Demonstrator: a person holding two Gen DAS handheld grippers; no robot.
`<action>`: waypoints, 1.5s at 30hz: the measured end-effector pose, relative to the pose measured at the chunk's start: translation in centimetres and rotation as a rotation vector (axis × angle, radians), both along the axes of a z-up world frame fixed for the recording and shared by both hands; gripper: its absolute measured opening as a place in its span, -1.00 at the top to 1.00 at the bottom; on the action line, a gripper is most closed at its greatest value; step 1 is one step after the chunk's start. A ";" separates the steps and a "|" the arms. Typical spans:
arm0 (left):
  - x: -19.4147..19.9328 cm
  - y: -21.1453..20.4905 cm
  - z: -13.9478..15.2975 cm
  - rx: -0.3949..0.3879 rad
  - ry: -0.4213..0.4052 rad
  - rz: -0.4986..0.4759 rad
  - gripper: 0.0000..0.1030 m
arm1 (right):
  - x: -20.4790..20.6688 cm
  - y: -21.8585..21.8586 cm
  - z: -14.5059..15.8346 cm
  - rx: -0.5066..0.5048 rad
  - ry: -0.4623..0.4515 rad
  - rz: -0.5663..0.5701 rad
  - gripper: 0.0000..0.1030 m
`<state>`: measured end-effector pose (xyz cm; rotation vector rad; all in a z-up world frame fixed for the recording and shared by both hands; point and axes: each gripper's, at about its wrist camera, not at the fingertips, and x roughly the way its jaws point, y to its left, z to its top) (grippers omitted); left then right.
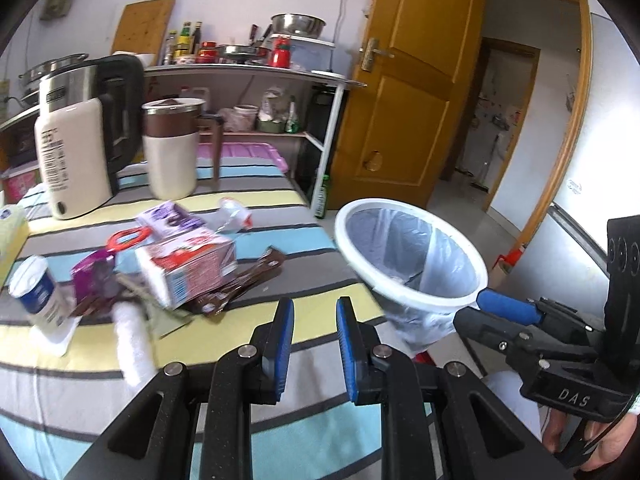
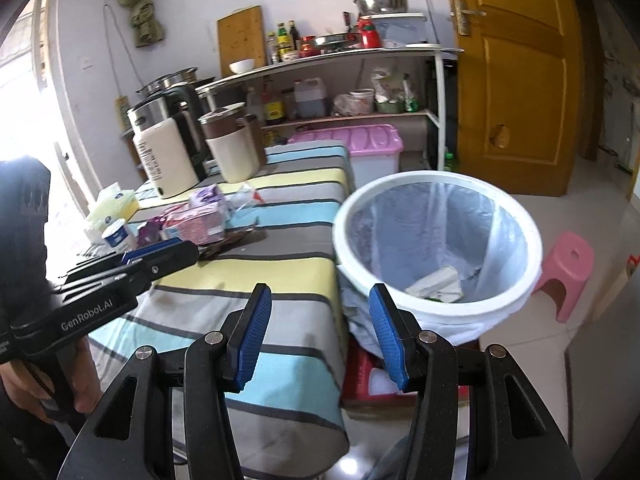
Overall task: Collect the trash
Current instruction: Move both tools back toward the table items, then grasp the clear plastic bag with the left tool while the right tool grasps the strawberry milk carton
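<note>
A white trash bin (image 2: 436, 240) with a clear liner stands beside the table's right edge; a flat white carton (image 2: 434, 282) lies inside. It also shows in the left wrist view (image 1: 408, 256). Trash lies piled on the striped tablecloth: a red-and-white carton (image 1: 188, 270), purple packets (image 1: 168, 216), brown wrappers (image 1: 240, 286), a small white-and-blue tub (image 1: 36, 292), a white roll (image 1: 132, 340). My left gripper (image 1: 314, 344) is open and empty, over the table just short of the pile. My right gripper (image 2: 318, 336) is open and empty, near the bin's rim.
A cream bottle (image 1: 72, 160), a black-and-steel kettle (image 1: 108, 92) and a cream-and-brown mug (image 1: 172, 148) stand at the table's back. A tissue pack (image 2: 114, 202) lies at left. A pink-lidded box (image 2: 360, 144), a shelf of kitchenware (image 2: 340, 56), a pink stool (image 2: 568, 276) and a wooden door (image 2: 520, 80) surround.
</note>
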<state>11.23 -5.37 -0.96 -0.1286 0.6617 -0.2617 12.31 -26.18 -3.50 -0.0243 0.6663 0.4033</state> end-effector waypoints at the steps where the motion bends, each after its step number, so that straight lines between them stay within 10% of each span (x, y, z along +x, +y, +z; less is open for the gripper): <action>1: -0.3 0.4 -0.1 0.001 0.001 0.010 0.58 | 0.0 0.3 -0.1 -0.004 0.003 0.006 -0.01; 16: -1.9 5.3 -0.8 0.017 0.028 0.142 0.58 | 0.4 3.9 -0.7 -0.010 0.047 0.097 -0.09; 23: -1.4 8.3 -1.6 0.015 0.057 0.246 0.24 | 1.2 5.0 -0.8 -0.002 0.048 0.123 -0.19; 45: 1.2 10.2 -4.6 0.021 0.177 0.290 0.53 | 4.9 9.9 -1.3 -0.022 0.054 0.197 -0.31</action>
